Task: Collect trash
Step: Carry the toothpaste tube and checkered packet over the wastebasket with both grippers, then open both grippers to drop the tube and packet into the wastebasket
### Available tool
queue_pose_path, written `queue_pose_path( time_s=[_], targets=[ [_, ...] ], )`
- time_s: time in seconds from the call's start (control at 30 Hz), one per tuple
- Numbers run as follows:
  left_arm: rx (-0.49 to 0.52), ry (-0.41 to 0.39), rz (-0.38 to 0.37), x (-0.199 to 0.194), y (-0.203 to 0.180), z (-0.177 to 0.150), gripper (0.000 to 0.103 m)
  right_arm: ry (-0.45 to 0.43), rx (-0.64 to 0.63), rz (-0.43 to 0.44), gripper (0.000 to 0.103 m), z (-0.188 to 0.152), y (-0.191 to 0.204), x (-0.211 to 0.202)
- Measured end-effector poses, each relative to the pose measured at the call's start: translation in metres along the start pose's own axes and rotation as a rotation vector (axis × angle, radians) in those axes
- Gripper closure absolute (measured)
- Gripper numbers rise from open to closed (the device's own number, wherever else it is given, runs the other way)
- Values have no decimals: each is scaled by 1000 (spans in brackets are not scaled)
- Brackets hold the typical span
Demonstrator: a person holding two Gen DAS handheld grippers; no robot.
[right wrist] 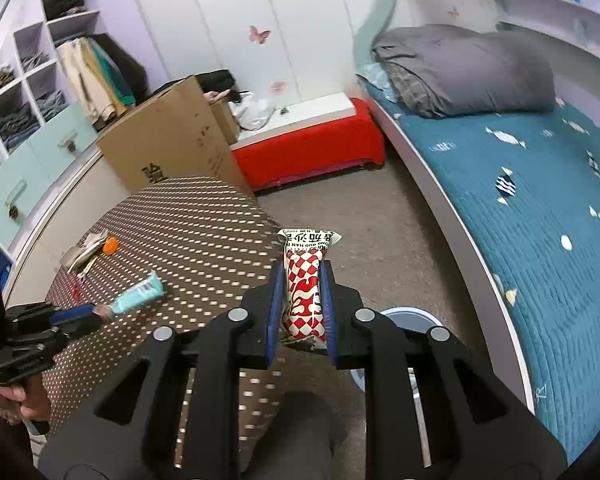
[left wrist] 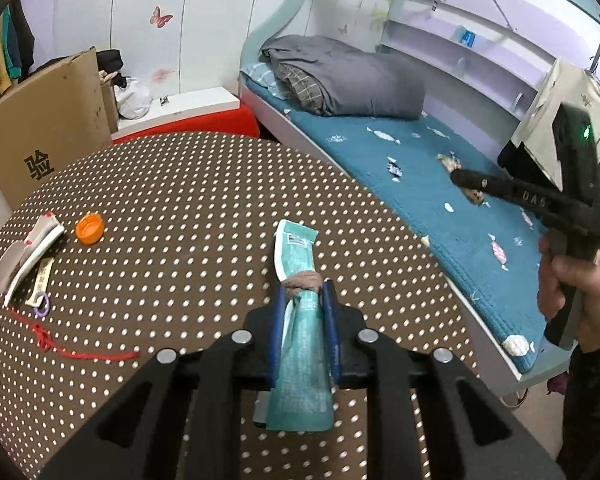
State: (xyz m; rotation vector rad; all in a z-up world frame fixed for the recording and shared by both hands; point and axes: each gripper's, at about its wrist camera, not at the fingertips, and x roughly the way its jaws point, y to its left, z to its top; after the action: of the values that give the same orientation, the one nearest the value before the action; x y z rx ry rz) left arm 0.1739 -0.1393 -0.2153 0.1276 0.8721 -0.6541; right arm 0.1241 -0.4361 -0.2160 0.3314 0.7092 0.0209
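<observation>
- Where the floor shows below the right gripper (right wrist: 300, 280), a round white bin (right wrist: 406, 318) sits between table (right wrist: 204, 216) and bed (right wrist: 500, 208); most of it is hidden behind the gripper, so what is in it cannot be told.
- Right fingers are narrow, pinching a red-and-white checked wrapper (right wrist: 305, 280), which hangs past the table's edge, above the carpet and just beside the bin.
- Left gripper (left wrist: 305, 294) is clamped, its gap narrow, on a teal sachet (left wrist: 300, 320) with a brown wad (left wrist: 302, 280) at the fingertips, held over the dotted table.
- Still lying on the table near its far left edge: an orange cap (left wrist: 89, 229), a white wrapper (left wrist: 28, 258), a red string (left wrist: 60, 342).
- A cardboard box (left wrist: 48, 120) stands open behind the table, its contents unseen.
- Between the table's rounded edge and the bed frame runs a strip of bare carpet, narrowing toward a red bench (right wrist: 308, 148).
</observation>
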Motion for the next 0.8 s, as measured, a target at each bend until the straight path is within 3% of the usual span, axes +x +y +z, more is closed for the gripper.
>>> queue_pose_path(
  time_s=[0.27, 0.53, 0.6, 0.63, 0.8],
  targets=[
    [20, -59, -42, 2, -29, 35, 86, 60, 156, -30, 85, -6, -68, 41],
    [37, -67, -92, 27, -74, 72, 86, 198, 308, -35, 82, -27, -136, 122],
    [53, -56, -97, 41, -88, 81, 86, 229, 354, -22, 60, -34, -151, 137],
    [63, -43, -99, 51, -98, 87, 86, 231, 377, -31, 31, -37, -158, 142],
    [91, 28, -115, 96, -130, 100, 86, 187, 486, -33, 30, -51, -188, 130]
  ],
)
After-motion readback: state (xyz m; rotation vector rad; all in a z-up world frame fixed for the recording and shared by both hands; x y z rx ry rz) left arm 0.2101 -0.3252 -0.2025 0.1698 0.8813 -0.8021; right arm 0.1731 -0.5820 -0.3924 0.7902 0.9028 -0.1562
